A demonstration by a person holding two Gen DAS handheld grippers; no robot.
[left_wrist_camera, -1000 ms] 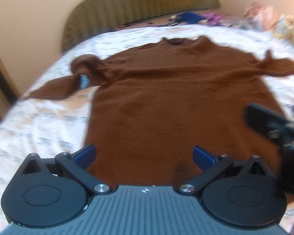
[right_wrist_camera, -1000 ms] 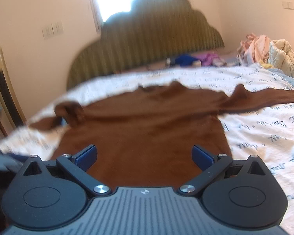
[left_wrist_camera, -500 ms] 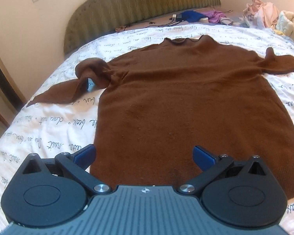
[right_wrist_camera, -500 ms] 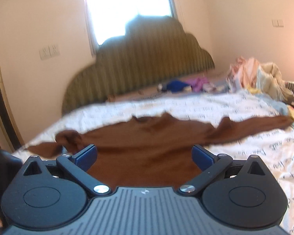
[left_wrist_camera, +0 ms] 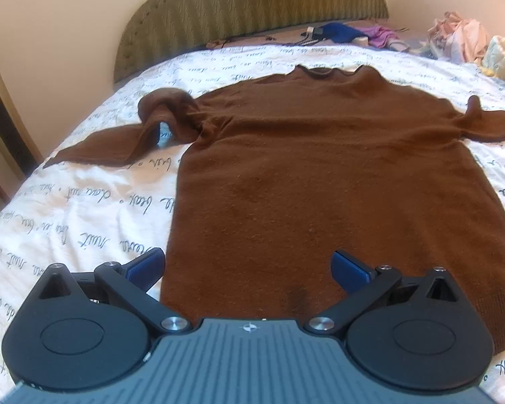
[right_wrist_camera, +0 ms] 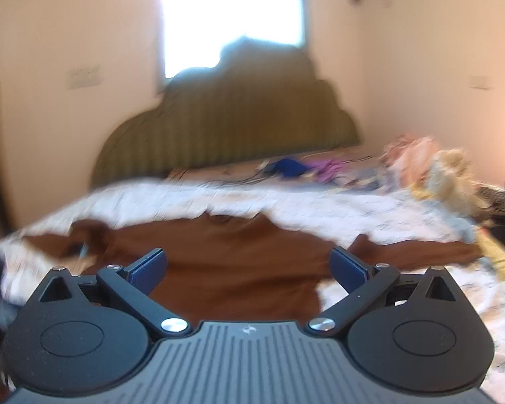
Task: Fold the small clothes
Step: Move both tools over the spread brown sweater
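Note:
A brown long-sleeved sweater point(left_wrist_camera: 320, 181) lies spread flat on the bed, collar toward the headboard. Its left sleeve point(left_wrist_camera: 124, 141) is bunched and twisted near the shoulder; its right sleeve point(left_wrist_camera: 495, 124) runs out of view to the right. My left gripper point(left_wrist_camera: 249, 269) is open and empty, held above the sweater's bottom hem near its left corner. My right gripper point(right_wrist_camera: 249, 269) is open and empty, raised higher and looking across the bed; the sweater point(right_wrist_camera: 219, 262) shows blurred beneath it.
The bed has a white sheet with script writing point(left_wrist_camera: 84, 222) and a green padded headboard point(left_wrist_camera: 252, 3). Blue and purple clothes point(left_wrist_camera: 346, 33) lie by the headboard. A pile of pale clothes point(left_wrist_camera: 471, 43) sits at the far right. A bright window point(right_wrist_camera: 232, 17) is behind the headboard.
My right gripper has lifted and tilted up, so its view now takes in the wall and window. It has left the left wrist view. My left gripper has barely moved.

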